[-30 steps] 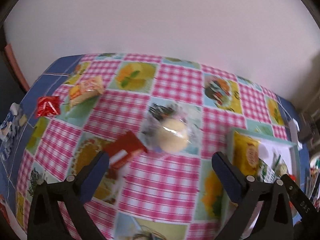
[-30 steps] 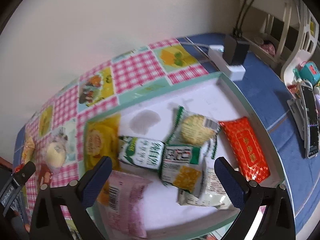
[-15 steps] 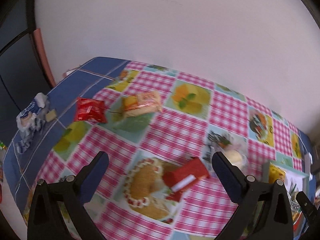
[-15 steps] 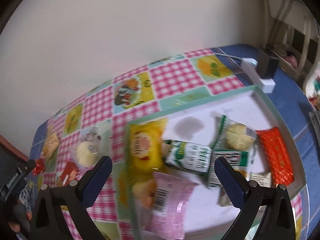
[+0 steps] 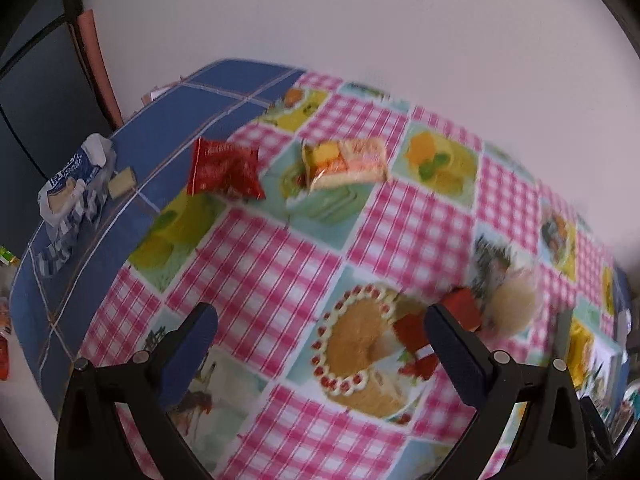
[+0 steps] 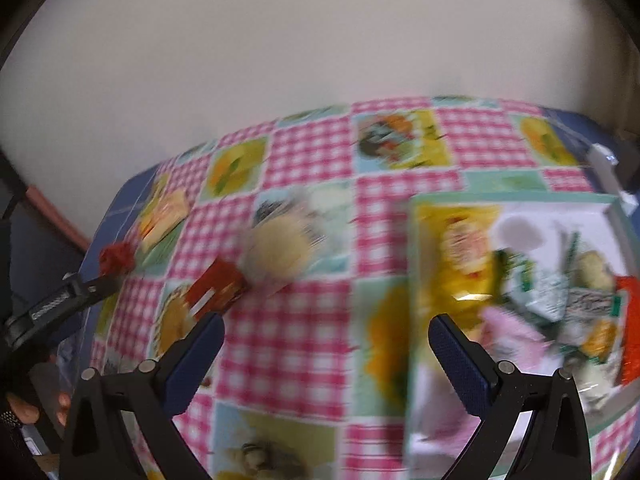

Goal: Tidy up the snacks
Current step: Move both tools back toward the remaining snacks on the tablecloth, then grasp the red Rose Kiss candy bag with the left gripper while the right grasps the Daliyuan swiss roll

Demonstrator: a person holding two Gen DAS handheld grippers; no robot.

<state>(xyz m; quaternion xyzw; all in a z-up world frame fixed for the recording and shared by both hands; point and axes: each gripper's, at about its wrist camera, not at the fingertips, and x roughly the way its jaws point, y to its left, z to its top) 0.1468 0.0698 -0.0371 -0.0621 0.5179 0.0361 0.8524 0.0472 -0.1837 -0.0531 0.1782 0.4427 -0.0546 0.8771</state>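
We've swung both views left off the tray (image 6: 520,200) toward the loose snacks. Left gripper (image 5: 320,344) and right gripper (image 6: 326,354) both gape empty. Red packet (image 5: 224,170) and cake pack (image 5: 344,162) still lie on the tabletop (image 5: 280,248); likely next picks.

My left gripper (image 5: 320,330) and right gripper (image 6: 326,338): black frames, blue textured finger pads (image 6: 460,360), silver pivot screws (image 6: 503,367).
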